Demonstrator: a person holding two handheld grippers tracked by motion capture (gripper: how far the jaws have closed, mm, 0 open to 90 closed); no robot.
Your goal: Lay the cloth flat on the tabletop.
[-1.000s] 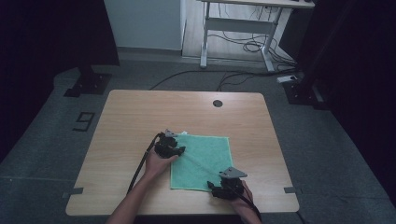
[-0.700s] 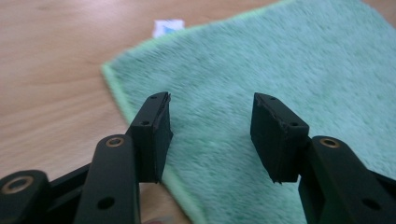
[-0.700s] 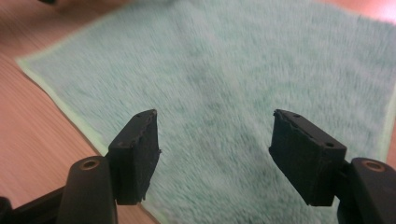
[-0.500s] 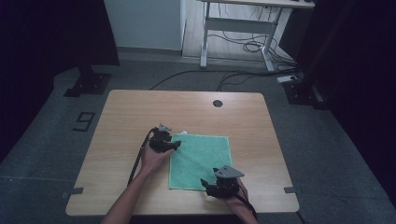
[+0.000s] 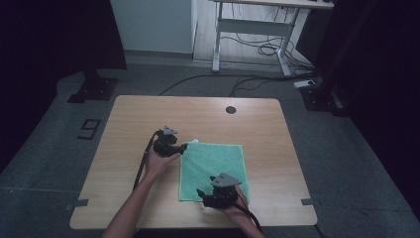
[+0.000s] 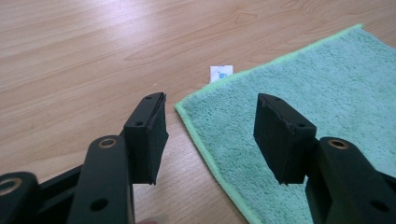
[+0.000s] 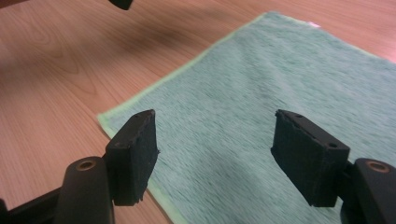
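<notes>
Since a second ago our left gripper [image 5: 184, 147] has drawn back off the cloth's [image 5: 213, 168] far left corner, its jaws just opening; they now stand wide, empty, astride that corner. Our right gripper [image 5: 200, 192] has slid left along the near edge, jaws wide and empty over the near left corner. We count one green cloth, flat on the table [image 5: 129, 124], one white tag [image 6: 221, 73], two grippers. Our right hand [image 5: 233, 208] is partly cut off below.

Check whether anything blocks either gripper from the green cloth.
Nothing visible does. The left gripper, jaws just opened and empty, straddles a corner of the green cloth; the right gripper hangs open over the cloth's near edge.
</notes>
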